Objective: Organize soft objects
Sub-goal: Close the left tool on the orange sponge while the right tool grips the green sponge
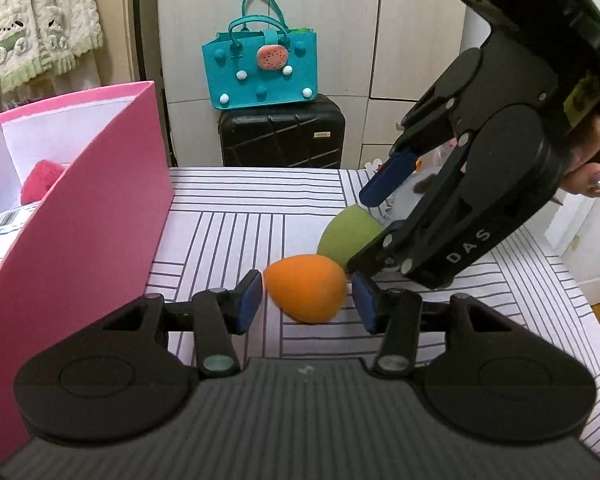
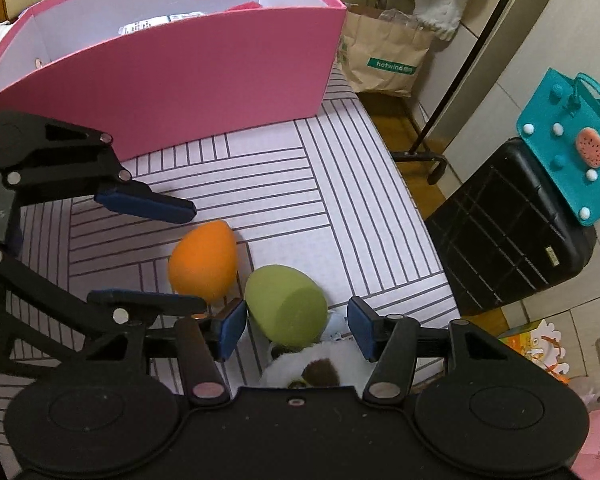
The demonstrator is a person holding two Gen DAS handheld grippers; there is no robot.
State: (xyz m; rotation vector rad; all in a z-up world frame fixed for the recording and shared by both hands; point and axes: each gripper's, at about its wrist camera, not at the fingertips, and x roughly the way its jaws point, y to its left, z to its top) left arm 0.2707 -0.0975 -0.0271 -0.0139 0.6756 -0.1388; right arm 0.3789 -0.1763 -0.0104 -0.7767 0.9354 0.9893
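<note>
Only my right wrist view shows the plush toy (image 2: 316, 364). My left gripper (image 1: 306, 300) brackets the orange sponge (image 1: 306, 294), unclenched; my right gripper (image 2: 296, 328) straddles the green sponge (image 2: 286, 306), released.

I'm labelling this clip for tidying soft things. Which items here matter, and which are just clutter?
Job: orange sponge, green sponge, plush toy, pink box.
Clutter: teal bag, black suitcase, paper bag.
</note>
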